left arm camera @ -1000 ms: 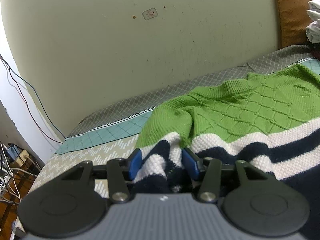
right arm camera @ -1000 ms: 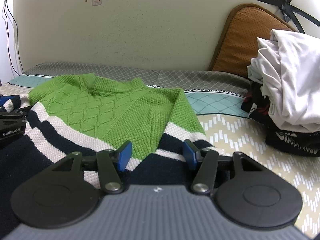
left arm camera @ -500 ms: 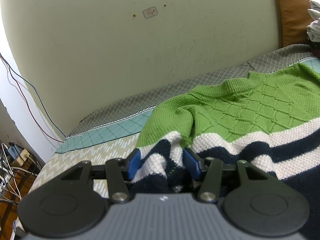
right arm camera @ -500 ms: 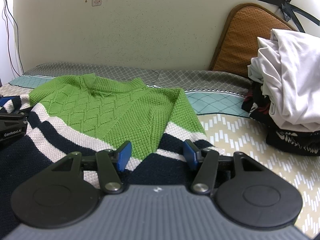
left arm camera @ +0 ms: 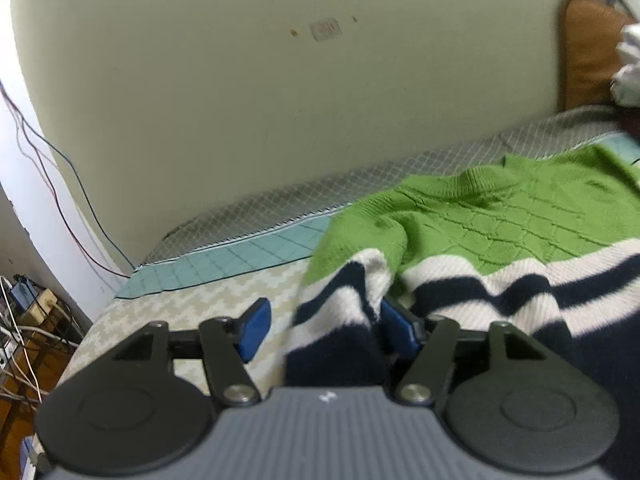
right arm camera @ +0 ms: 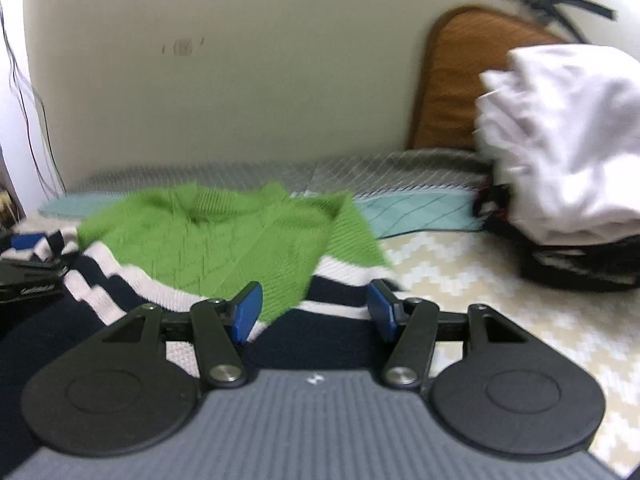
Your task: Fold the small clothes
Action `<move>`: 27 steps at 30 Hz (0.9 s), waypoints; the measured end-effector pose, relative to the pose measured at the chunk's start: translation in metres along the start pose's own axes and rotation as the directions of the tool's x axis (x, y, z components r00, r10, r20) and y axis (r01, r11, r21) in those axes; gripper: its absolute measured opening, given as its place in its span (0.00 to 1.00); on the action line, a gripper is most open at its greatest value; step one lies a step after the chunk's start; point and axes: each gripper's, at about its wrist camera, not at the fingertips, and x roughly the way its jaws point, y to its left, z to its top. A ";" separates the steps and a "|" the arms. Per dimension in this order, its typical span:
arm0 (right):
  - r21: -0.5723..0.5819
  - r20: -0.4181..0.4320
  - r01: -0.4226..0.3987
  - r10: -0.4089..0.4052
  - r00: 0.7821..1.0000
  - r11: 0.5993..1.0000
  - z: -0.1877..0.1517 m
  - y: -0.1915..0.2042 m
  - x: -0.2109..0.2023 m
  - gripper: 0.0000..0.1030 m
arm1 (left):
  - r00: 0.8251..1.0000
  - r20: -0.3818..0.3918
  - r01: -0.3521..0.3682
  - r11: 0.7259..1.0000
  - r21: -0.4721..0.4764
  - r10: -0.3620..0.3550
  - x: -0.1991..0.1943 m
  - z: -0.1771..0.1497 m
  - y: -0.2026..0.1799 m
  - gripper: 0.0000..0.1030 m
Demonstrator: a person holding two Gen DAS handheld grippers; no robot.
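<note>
A small knit sweater, green on top with white and navy stripes below, lies spread on the bed [left arm camera: 500,232] [right arm camera: 208,240]. My left gripper [left arm camera: 326,330] is open; the striped sleeve [left arm camera: 340,312] lies between its blue pads, against the right pad and apart from the left. My right gripper [right arm camera: 314,312] is open over the navy hem [right arm camera: 320,328], which lies between its pads. The left gripper also shows at the left edge of the right wrist view [right arm camera: 28,276].
A pile of white and dark clothes [right arm camera: 568,160] sits at the right on the patterned bedspread [right arm camera: 480,280]. A brown cushion [right arm camera: 460,80] leans against the wall behind. The bed's left edge drops to cables and a wooden floor [left arm camera: 24,320].
My left gripper has opened and let go of the striped sleeve. Both grippers have moved, with the views blurred; the right gripper stays open.
</note>
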 end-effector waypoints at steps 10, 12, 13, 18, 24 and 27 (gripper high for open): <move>0.189 -0.066 -0.048 0.062 0.996 0.981 -0.043 -0.044 -0.075 0.60 | 0.982 -0.045 0.173 0.964 -0.200 -0.185 -0.059 -0.048 0.074 0.89; 0.194 -0.048 -0.097 0.108 0.993 0.976 -0.043 -0.037 -0.087 0.61 | 0.978 -0.038 0.193 0.954 -0.229 -0.207 -0.067 -0.053 0.078 0.89; 0.193 -0.037 -0.134 0.144 0.989 0.972 -0.042 -0.031 -0.093 0.64 | 0.976 -0.038 0.201 0.950 -0.238 -0.215 -0.069 -0.054 0.079 0.89; 0.089 -0.059 -0.262 0.267 0.962 0.961 -0.038 0.010 -0.106 0.78 | 0.964 -0.011 0.257 0.942 -0.215 -0.266 -0.079 -0.052 0.070 0.83; 0.050 -0.168 -0.186 0.192 0.967 0.981 -0.053 0.003 -0.103 0.06 | 0.942 -0.135 0.277 0.939 -0.203 -0.307 -0.051 -0.057 0.053 0.26; -0.034 -0.052 0.021 -0.023 0.998 0.999 -0.045 -0.014 -0.125 0.06 | 0.943 -0.109 0.292 0.938 -0.188 -0.316 -0.052 -0.052 0.057 0.09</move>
